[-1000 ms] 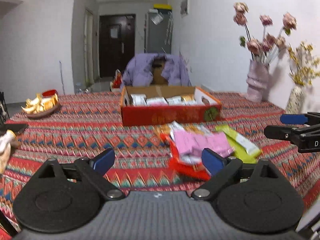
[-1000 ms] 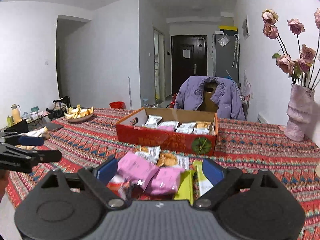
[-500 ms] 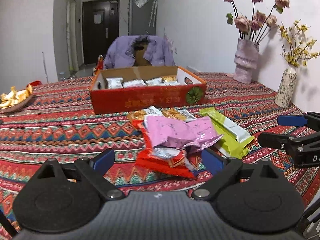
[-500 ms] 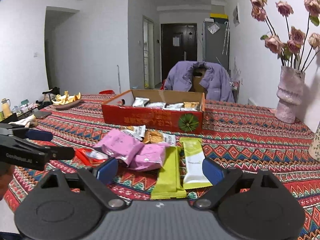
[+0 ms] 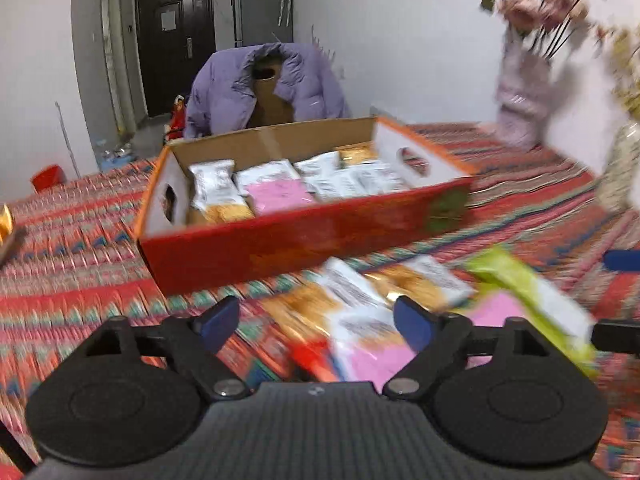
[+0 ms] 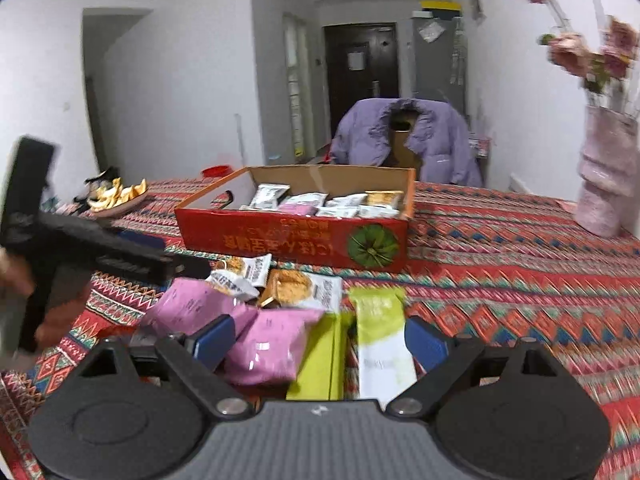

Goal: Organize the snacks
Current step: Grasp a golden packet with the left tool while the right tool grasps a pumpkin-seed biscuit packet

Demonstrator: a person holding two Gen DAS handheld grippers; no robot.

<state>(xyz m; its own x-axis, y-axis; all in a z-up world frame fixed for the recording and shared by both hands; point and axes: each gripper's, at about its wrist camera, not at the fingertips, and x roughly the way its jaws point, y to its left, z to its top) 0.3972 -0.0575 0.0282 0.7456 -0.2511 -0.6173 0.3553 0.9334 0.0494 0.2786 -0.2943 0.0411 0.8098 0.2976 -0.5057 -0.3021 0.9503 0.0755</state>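
Red patterned tablecloth (image 6: 500,248) carries the snack box (image 6: 296,240); both grippers (image 5: 316,320) (image 6: 318,340) spread, empty.

Brightness: even, soft indoor light, nothing harsh
Shadows: faint, barely any under the snack box (image 6: 296,236)
Blur: left wrist view smeared badly, loose packets (image 5: 380,296) and flower vase (image 5: 520,104) streaky; right wrist view sharper, vase (image 6: 604,184) a bit soft
Distortion: fisheye bends walls, dark corners
Glare: slight shine on wrappers
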